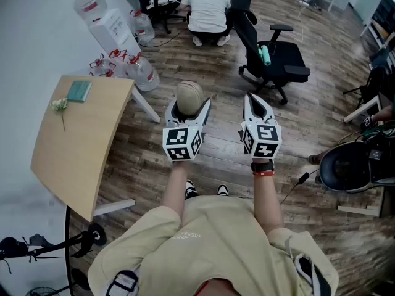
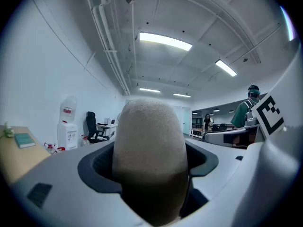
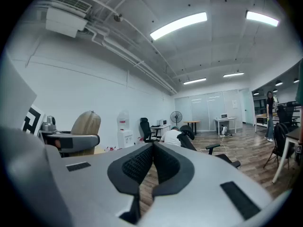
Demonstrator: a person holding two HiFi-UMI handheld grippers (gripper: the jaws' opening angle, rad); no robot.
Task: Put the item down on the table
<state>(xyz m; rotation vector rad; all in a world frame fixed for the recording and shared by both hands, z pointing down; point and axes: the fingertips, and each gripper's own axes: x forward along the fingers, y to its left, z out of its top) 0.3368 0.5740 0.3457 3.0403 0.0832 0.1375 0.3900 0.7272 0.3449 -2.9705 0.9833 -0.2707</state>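
Observation:
A tan, egg-shaped item (image 1: 189, 94) with a fuzzy surface stands upright between the jaws of my left gripper (image 1: 189, 105), which is shut on it and holds it level in the air over the wood floor. In the left gripper view the tan item (image 2: 151, 150) fills the space between the dark pads. My right gripper (image 1: 254, 101) hovers beside it to the right, shut with nothing in it; its pads (image 3: 142, 164) meet. The wooden table (image 1: 80, 147) stands to the left of both grippers, apart from them.
On the table lie a teal book (image 1: 79, 91) and a small sprig (image 1: 59, 105). Water bottles (image 1: 137, 69) and a dispenser (image 1: 105, 20) stand behind it. A black office chair (image 1: 271, 54) and a crouching person (image 1: 207, 8) are ahead, with dark gear (image 1: 355, 165) at right.

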